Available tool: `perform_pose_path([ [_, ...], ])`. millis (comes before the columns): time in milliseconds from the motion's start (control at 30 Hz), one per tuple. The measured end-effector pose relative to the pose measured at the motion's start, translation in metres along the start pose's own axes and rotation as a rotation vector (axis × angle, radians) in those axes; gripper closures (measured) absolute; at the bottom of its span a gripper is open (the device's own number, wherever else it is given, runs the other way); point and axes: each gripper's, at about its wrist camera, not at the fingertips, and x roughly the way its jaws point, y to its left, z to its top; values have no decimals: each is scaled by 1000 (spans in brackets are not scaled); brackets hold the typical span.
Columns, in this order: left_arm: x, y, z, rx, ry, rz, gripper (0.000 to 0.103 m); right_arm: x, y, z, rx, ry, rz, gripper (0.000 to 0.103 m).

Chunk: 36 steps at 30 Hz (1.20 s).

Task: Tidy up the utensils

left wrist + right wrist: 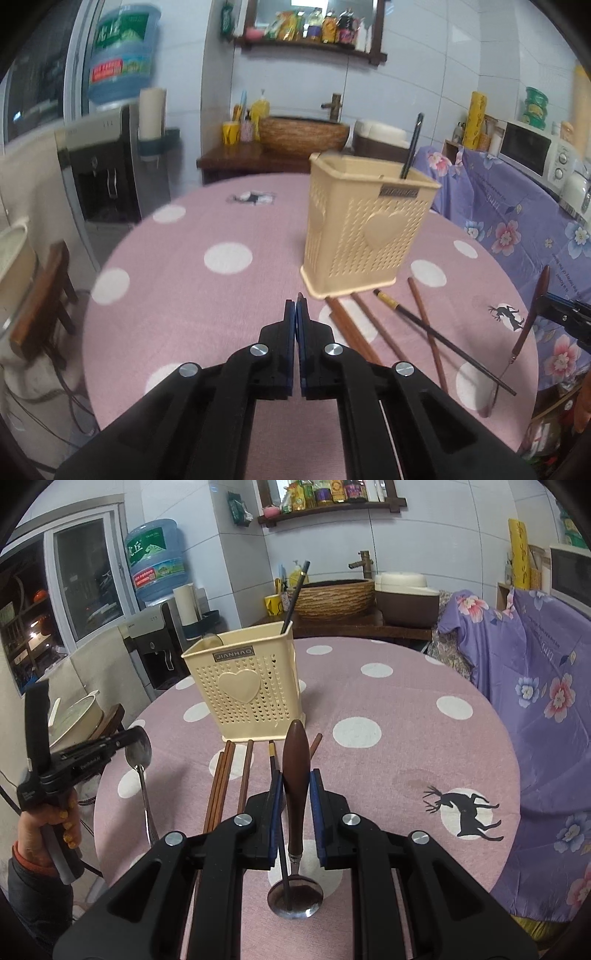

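A cream perforated utensil holder (364, 229) stands on the pink dotted table (221, 302), with one dark chopstick (412, 147) upright in it. Brown chopsticks (369, 325) and a black chopstick (443, 339) lie in front of it. My left gripper (296, 314) is shut on a steel spoon (142, 771), whose bowl shows in the right wrist view. My right gripper (295, 794) is shut on a spoon with a brown wooden handle (295, 771); its bowl (295, 897) hangs low over the table. The holder (247, 690) is just beyond it.
A water dispenser (107, 166) stands left of the table. A wooden counter with a woven basin (303, 134) is behind it. A purple floral cloth (517, 214) covers furniture at the right, with a microwave (532, 147) on top.
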Motion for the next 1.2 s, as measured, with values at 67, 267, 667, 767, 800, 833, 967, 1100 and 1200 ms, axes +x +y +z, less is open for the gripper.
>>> perform_pose_path([
  [67,-9,-8,6,28,-32,20,100,-4,3,1,-21,-22,-8,87],
  [267,-22,-16,14,39,-83,56,100,-12,8,5,-50,-62,-28,88],
  [667,-29,-27,28,51,-113,49,100,-21,11,23,-84,-113,-38,88],
  [767,-29,-30,34,50,-115,32,100,-23,13,33,-87,-124,-9,88],
  [800,-30,-31,37,49,-118,26,100,-23,13,38,-83,-126,4,88],
  [833,-30,-32,40,47,-121,19,100,-22,13,43,-77,-127,18,88],
  [967,-32,-36,56,40,-138,-4,100,-19,12,66,-57,-138,66,88],
  [1100,-32,-40,81,44,-173,4,100,-13,14,99,-40,-158,97,88],
  [1200,-29,-37,109,13,-206,5,100,-10,21,128,-41,-194,113,88],
])
